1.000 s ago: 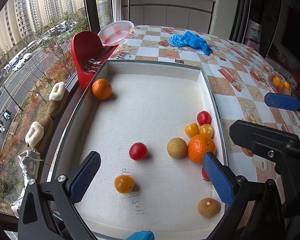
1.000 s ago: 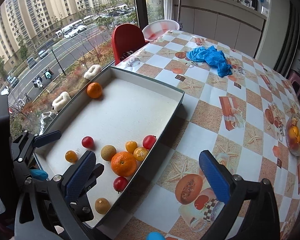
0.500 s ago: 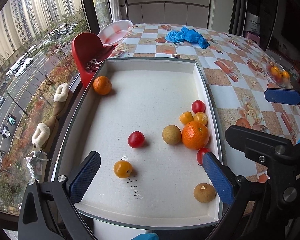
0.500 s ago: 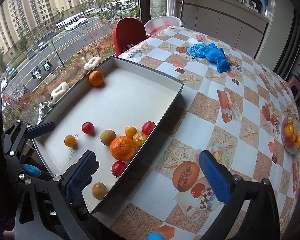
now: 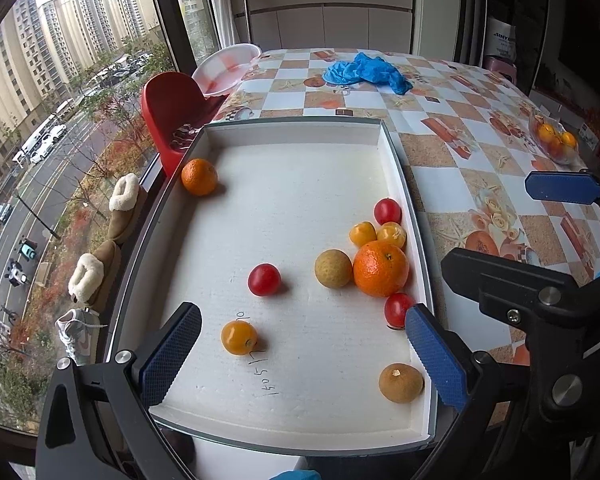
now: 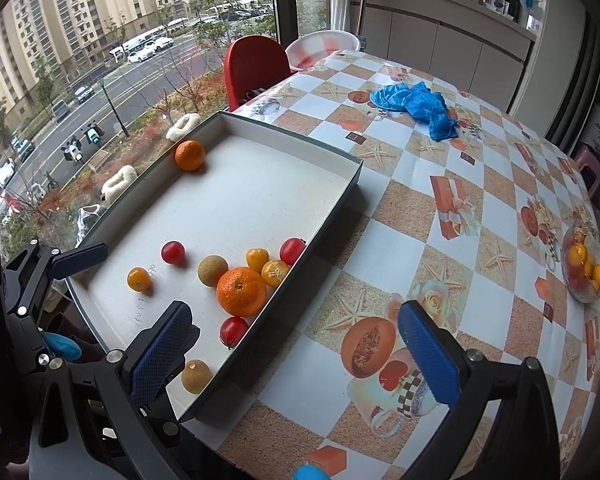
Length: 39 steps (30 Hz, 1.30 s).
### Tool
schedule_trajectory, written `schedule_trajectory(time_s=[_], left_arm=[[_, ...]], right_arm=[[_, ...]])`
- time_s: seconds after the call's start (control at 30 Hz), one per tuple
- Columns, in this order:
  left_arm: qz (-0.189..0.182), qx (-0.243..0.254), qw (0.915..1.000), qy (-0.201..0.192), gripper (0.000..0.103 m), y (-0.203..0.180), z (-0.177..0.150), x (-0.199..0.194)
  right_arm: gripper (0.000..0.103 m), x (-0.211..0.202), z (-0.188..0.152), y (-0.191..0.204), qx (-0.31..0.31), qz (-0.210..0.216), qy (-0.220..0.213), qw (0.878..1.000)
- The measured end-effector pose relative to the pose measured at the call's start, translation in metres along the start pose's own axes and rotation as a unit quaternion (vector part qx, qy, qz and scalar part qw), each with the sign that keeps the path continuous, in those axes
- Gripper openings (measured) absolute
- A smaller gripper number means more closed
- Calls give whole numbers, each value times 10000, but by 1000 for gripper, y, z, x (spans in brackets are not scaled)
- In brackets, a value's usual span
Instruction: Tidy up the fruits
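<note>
A white tray (image 5: 300, 184) on the table holds loose fruit. A big orange (image 5: 381, 268) lies by the right wall with a tan round fruit (image 5: 333, 268), two small yellow-orange fruits (image 5: 363, 233) and red tomatoes (image 5: 387, 211) around it. A red tomato (image 5: 264, 279) and a small orange fruit (image 5: 239, 337) lie mid-tray, a brown fruit (image 5: 401, 382) at the near right corner, an orange (image 5: 199, 176) at the far left. My left gripper (image 5: 304, 360) is open and empty above the tray's near end. My right gripper (image 6: 296, 356) is open and empty, straddling the tray's right wall (image 6: 284, 280).
A glass bowl of fruit (image 6: 584, 270) stands at the table's right edge. A blue crumpled glove (image 6: 414, 102) lies at the far end. A red chair (image 6: 252, 66) and a pale basin (image 6: 324, 46) are beyond the tray. The window runs along the left.
Both grippers have pulled back and risen from the tray, so more of its near end shows. The fruits have not moved.
</note>
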<state>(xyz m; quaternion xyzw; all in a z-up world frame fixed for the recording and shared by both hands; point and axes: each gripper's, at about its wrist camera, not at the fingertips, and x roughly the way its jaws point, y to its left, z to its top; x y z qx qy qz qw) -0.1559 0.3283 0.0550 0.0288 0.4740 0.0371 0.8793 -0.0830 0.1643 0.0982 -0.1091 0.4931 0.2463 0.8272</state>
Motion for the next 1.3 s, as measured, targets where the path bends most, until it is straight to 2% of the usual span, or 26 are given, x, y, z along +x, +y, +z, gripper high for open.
schedule_trajectory(time_s=[0.93, 1.3], left_arm=[[84, -9, 9999, 122, 103, -1, -4, 6], [142, 83, 9998, 76, 103, -10, 0, 4]], right_arm=[[103, 3, -4, 7, -66, 83, 24, 9999], [103, -1, -6, -5, 24, 184, -55, 9998]])
